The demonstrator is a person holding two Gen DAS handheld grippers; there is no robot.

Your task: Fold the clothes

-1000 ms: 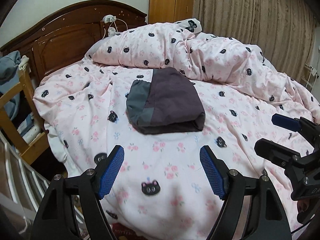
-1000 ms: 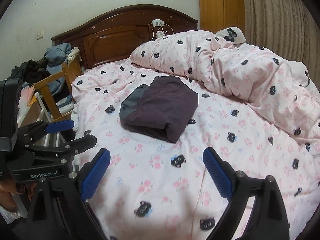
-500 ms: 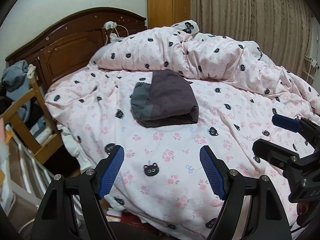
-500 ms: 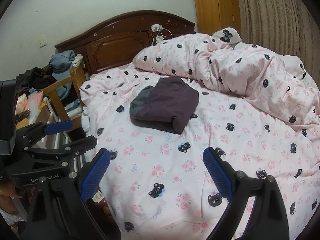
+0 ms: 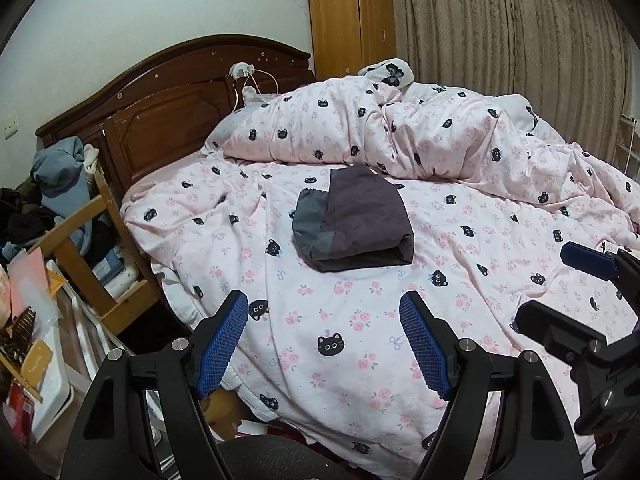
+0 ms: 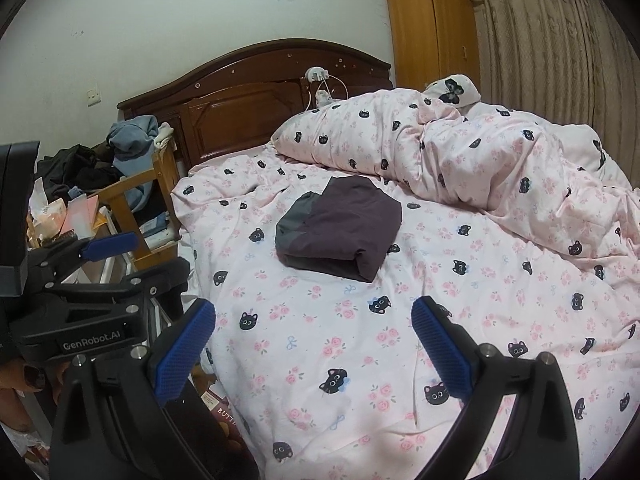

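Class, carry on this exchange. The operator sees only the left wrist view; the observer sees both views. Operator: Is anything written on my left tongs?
Observer: Yes. The right wrist view shows the left tongs from the side, open and empty, with "GenRobot.AI" printed on the body.
Operator: Does the hand holding them show?
Observer: Part of a hand shows under that body, at the frame's left edge.
Operator: Is anything lying at the foot of the bed?
Observer: A dark box lettered "BUTT" lies there, partly hidden behind the right tongs.
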